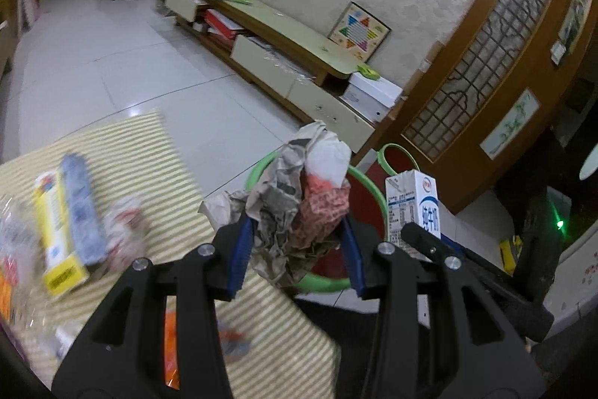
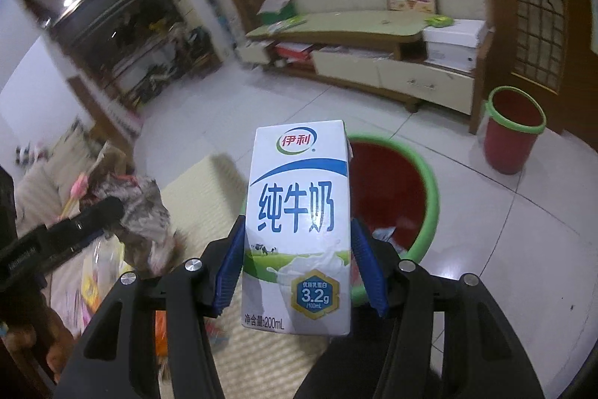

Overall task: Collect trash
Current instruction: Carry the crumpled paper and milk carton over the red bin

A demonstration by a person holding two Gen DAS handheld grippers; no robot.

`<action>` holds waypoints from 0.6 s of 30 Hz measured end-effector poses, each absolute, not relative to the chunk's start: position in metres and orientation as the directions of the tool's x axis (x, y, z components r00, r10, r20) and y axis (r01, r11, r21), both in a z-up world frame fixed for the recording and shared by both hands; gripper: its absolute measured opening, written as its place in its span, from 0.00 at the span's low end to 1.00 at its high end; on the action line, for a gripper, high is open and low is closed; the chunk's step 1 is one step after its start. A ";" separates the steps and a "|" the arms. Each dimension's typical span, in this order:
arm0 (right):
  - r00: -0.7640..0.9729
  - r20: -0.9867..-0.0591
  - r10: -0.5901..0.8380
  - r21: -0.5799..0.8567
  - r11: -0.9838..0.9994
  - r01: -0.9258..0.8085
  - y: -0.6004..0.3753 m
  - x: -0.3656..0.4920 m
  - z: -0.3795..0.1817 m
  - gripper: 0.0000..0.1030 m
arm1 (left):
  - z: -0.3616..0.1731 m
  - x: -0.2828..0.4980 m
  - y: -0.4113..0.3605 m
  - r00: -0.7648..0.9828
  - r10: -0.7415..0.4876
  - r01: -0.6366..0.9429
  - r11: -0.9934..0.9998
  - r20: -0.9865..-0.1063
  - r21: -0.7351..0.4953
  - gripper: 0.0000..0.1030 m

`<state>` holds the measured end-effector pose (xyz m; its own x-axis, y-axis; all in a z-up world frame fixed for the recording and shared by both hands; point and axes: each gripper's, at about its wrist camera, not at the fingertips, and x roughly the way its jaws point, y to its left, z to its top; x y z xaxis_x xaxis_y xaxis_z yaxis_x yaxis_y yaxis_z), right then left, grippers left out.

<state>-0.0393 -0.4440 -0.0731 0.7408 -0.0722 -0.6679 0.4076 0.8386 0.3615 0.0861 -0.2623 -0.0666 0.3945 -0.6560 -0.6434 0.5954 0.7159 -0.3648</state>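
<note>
Trash in both grippers. Left gripper (image 1: pixel 297 232): blue pads clamped on a crumpled newspaper wad (image 1: pixel 295 193), grey print with a red patch and a white scrap, held up in front of a red bin with a green rim (image 1: pixel 368 182). Right gripper (image 2: pixel 299 249): pads pressed against both sides of a white and blue milk carton (image 2: pixel 299 223), upright, printed face toward the camera, held beside and partly over the same red bin (image 2: pixel 429 197). A second red bin with a green rim (image 2: pixel 514 129) stands farther off on the tiled floor, near a low TV cabinet (image 2: pixel 373 28). Striped mat (image 1: pixel 142 152) on the counter carries more litter: a yellow box (image 1: pixel 56 238) and blurred wrappers. Chinese-checkers board (image 1: pixel 358 30) leans on the wall above the cabinet.
</note>
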 end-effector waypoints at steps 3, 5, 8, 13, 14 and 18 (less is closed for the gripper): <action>0.740 -0.665 -0.102 0.360 0.825 0.436 -0.463 -0.032 -0.075 0.52 | -0.073 0.094 -0.288 0.371 -0.662 0.618 0.700 -0.651 -0.359 0.40; 0.734 -0.669 -0.114 0.352 0.821 0.449 -0.474 -0.028 -0.077 0.52 | -0.079 0.101 -0.299 0.344 -0.670 0.620 0.688 -0.658 -0.377 0.40; 0.721 -0.682 -0.125 0.336 0.821 0.461 -0.485 -0.022 -0.084 0.52 | -0.091 0.109 -0.318 0.305 -0.666 0.624 0.679 -0.680 -0.386 0.40; 0.704 -0.697 -0.134 0.326 0.816 0.478 -0.496 -0.016 -0.098 0.52 | -0.104 0.113 -0.330 0.280 -0.652 0.626 0.680 -0.705 -0.381 0.40; 0.704 -0.697 -0.136 0.327 0.814 0.480 -0.497 -0.016 -0.100 0.53 | -0.106 0.114 -0.332 0.267 -0.655 0.625 0.676 -0.707 -0.390 0.43; 0.699 -0.694 -0.172 0.318 0.798 0.512 -0.501 -0.017 -0.104 0.65 | -0.110 0.117 -0.335 0.265 -0.647 0.610 0.687 -0.715 -0.395 0.62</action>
<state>-0.0174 -0.5008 -0.1044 0.6992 -0.1724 -0.6938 0.5121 0.7979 0.3179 0.1174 -0.3353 -0.1104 0.2650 -0.6465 -0.7154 0.6103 0.6868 -0.3946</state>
